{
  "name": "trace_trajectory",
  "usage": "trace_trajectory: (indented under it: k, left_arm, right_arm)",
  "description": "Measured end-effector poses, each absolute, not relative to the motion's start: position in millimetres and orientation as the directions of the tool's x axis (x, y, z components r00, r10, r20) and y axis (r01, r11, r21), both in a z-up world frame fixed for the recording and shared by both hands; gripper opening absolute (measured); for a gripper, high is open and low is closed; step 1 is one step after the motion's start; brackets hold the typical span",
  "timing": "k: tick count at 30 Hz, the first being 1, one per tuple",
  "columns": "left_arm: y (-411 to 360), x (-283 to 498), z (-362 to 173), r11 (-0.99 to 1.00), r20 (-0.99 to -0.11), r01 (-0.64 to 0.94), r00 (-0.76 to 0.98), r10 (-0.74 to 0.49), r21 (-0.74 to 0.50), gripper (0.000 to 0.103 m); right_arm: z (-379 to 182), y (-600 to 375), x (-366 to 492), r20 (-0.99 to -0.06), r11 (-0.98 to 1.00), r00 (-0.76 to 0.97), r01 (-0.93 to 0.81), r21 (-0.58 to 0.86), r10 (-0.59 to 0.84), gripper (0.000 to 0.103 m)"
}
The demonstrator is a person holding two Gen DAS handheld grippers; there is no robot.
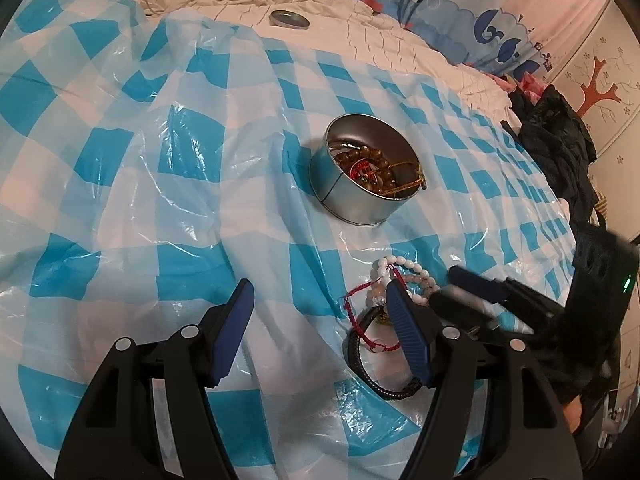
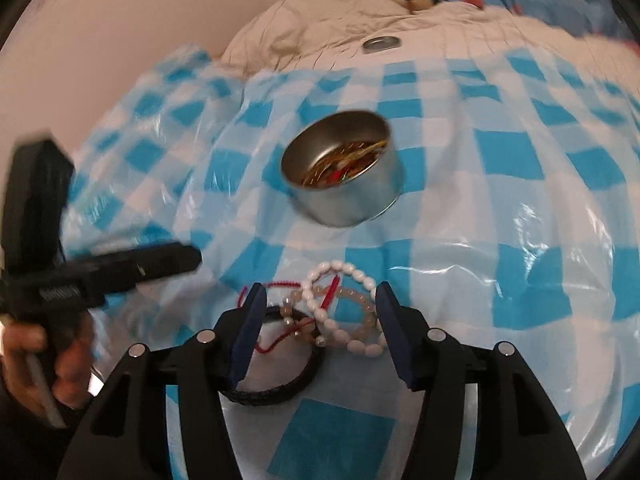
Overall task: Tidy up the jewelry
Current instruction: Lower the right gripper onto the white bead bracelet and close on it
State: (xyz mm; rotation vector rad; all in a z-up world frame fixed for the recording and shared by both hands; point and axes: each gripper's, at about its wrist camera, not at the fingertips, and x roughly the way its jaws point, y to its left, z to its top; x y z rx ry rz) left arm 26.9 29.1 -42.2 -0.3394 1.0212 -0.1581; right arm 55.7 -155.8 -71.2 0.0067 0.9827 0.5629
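- Heap of bracelets [image 2: 340,312] on the blue-checked plastic sheet [image 2: 520,200] over the bed: white bead loop [image 1: 394,264], pinkish bead loop, red cord [image 1: 360,308], black band [image 1: 360,364].
- Just beyond, well apart from the heap: open round tin [image 1: 366,168] (wooden beads and gold cord inside).
- Further back on the cream quilt: tin lid [image 1: 289,20].
- Right claw [image 2: 320,300] spread wide, straddling the heap.
- Left claw [image 1: 320,300] spread wide, holding nothing, one finger over the heap's edge.
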Motion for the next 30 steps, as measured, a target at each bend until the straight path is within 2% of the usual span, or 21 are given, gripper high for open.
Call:
trace_trajectory:
  k: [1, 2, 3, 4, 6, 10, 17, 20, 25, 26, 27, 29, 30]
  left_arm:
    - [29, 27, -42, 0.936, -0.807, -0.028, 0.517, -0.286, -0.350, 0.065]
    - [29, 27, -42, 0.936, -0.806, -0.029, 0.518, -0.286, -0.351, 0.065]
    - [29, 27, -42, 0.935, -0.806, -0.029, 0.518, -0.288, -0.353, 0.065]
    - [29, 27, -42, 0.935, -0.805, -0.030, 0.518, -0.288, -0.354, 0.065]
    - [28, 27, -42, 0.934, -0.804, -0.029, 0.520, -0.290, -0.356, 0.065]
    - [27, 27, -41, 0.930, -0.800, -0.028, 0.519, -0.300, -0.367, 0.065]
    - [8, 35, -51, 0.926, -0.812, 0.001, 0.481, -0.331, -0.377, 0.065]
    - [-7, 38, -59, 0.938, -0.830, 0.022, 0.460, -0.317, -0.346, 0.065]
    - [-26, 40, -69, 0.969, -0.854, 0.042, 0.463, -0.236, -0.245, 0.063]
    - [-28, 40, -71, 0.973, -0.858, 0.044, 0.463, -0.222, -0.228, 0.052]
    - [-31, 41, -74, 0.976, -0.865, 0.045, 0.456, -0.209, -0.212, 0.032]
    - [-36, 41, -76, 0.977, -0.868, 0.067, 0.450, -0.209, -0.200, 0.024]
    - [-37, 40, -75, 0.978, -0.867, 0.075, 0.453, -0.208, -0.196, 0.016]
  right_arm:
    - [-77, -151, 56, -0.803, 0.863, 0.417, -0.454, 0.222, 0.425, 0.048]
    - [-82, -148, 56, -0.815, 0.866, 0.411, -0.458, 0.202, 0.408, 0.035]
    - [-85, -147, 56, -0.821, 0.865, 0.406, -0.462, 0.196, 0.402, 0.027]
    - [-85, -146, 56, -0.818, 0.863, 0.406, -0.465, 0.199, 0.408, 0.026]
    - [-81, -148, 55, -0.812, 0.862, 0.413, -0.464, 0.202, 0.412, 0.009]
    - [-78, -167, 63, -0.767, 0.837, 0.381, -0.413, 0.359, 0.516, 0.008]
    - [-65, -211, 77, -0.600, 0.723, 0.413, -0.287, 0.628, 0.685, 0.008]
    - [-67, -220, 83, -0.577, 0.691, 0.404, -0.245, 0.680, 0.710, 0.008]
    - [-66, -221, 83, -0.573, 0.685, 0.399, -0.248, 0.685, 0.717, 0.008]
    - [-65, -221, 82, -0.573, 0.685, 0.398, -0.249, 0.685, 0.717, 0.008]
    - [-65, -222, 81, -0.572, 0.684, 0.397, -0.248, 0.686, 0.717, 0.008]
    - [-65, -223, 81, -0.571, 0.684, 0.400, -0.244, 0.688, 0.717, 0.008]
    - [-65, -224, 82, -0.569, 0.682, 0.401, -0.241, 0.691, 0.718, 0.008]
